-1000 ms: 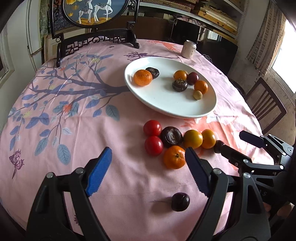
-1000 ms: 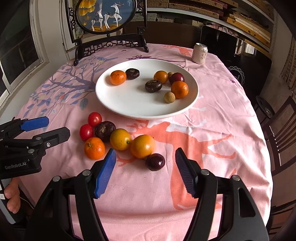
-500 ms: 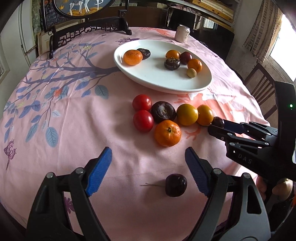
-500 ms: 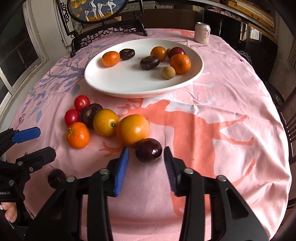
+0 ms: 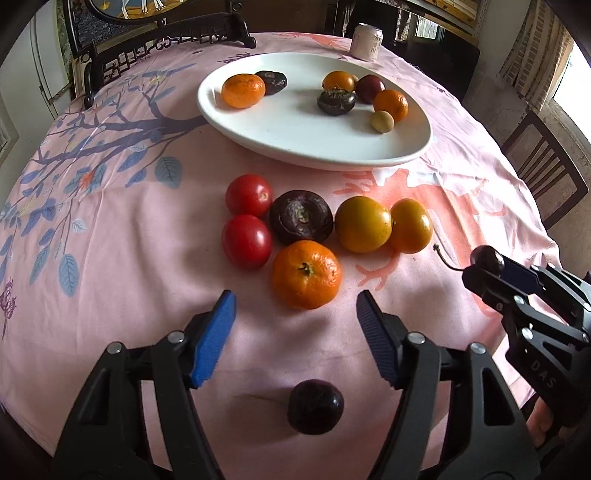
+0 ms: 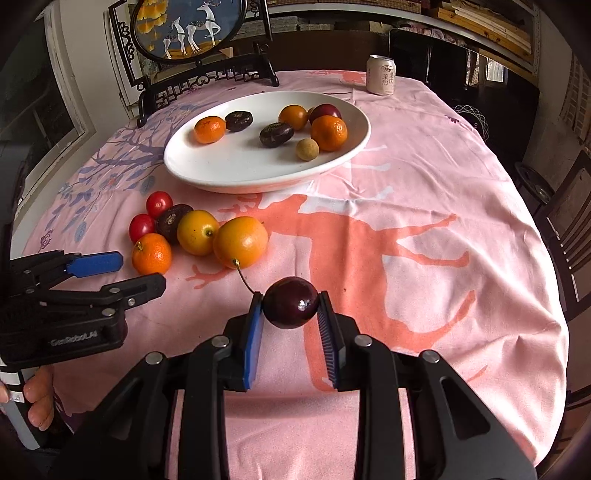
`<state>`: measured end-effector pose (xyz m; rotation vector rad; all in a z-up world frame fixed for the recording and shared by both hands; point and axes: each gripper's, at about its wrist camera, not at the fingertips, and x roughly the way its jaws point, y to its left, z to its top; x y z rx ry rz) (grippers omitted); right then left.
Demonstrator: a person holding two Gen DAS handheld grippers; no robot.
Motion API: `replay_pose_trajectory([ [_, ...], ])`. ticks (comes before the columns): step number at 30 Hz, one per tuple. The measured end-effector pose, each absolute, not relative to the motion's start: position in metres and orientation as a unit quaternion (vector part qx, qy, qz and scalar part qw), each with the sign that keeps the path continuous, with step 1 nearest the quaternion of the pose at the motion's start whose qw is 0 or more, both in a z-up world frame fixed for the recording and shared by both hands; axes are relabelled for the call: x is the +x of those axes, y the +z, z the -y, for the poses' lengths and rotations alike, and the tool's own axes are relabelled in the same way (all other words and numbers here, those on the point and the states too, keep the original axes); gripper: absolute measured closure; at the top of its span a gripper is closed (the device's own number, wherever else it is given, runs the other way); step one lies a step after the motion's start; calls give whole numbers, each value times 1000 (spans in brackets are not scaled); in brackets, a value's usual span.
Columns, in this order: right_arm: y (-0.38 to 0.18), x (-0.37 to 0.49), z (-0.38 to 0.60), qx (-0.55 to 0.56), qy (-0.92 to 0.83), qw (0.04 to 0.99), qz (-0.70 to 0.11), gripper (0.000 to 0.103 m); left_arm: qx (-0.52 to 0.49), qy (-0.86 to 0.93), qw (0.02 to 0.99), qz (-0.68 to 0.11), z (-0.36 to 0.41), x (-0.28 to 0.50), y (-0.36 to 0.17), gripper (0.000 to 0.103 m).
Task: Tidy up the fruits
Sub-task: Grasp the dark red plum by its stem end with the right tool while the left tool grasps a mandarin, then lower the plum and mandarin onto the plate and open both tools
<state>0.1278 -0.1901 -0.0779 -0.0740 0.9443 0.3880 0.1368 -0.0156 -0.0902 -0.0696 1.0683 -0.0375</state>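
My right gripper (image 6: 291, 308) is shut on a dark cherry (image 6: 291, 302) with a long stem, held just above the pink cloth; it also shows in the left wrist view (image 5: 485, 258). My left gripper (image 5: 295, 312) is open, with a second dark cherry (image 5: 315, 407) on the cloth between its jaws and a mandarin (image 5: 306, 274) just ahead. A loose cluster lies on the cloth: two tomatoes (image 5: 246, 218), a dark water chestnut (image 5: 301, 216) and two yellow-orange fruits (image 5: 384, 225). The white plate (image 5: 295, 136) beyond holds several fruits.
A drink can (image 6: 381, 75) stands behind the plate. A framed deer picture on a dark carved stand (image 6: 192, 33) is at the table's far left edge. A wooden chair (image 5: 543, 173) is on the right of the round table.
My right gripper has closed on the cherry and lifted it slightly off the cloth. My left gripper has moved forward and lower towards the second cherry and narrowed its opening somewhat.
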Motion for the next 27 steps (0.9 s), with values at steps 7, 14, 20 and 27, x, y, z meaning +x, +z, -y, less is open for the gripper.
replay_pose_trajectory([
  [7,-77,124,191,-27,195,871,-450,73,-30,-11,867,-498,20,146,-86,65],
  [14,-75,123,182,-28,202,870,-449,73,-30,-21,877,-478,18,130,-68,65],
  [20,-67,121,171,-37,201,871,-447,73,-41,-30,882,-468,7,123,-58,65],
  [27,-57,125,158,-55,200,872,-444,73,-42,-35,885,-462,-5,129,-47,65],
])
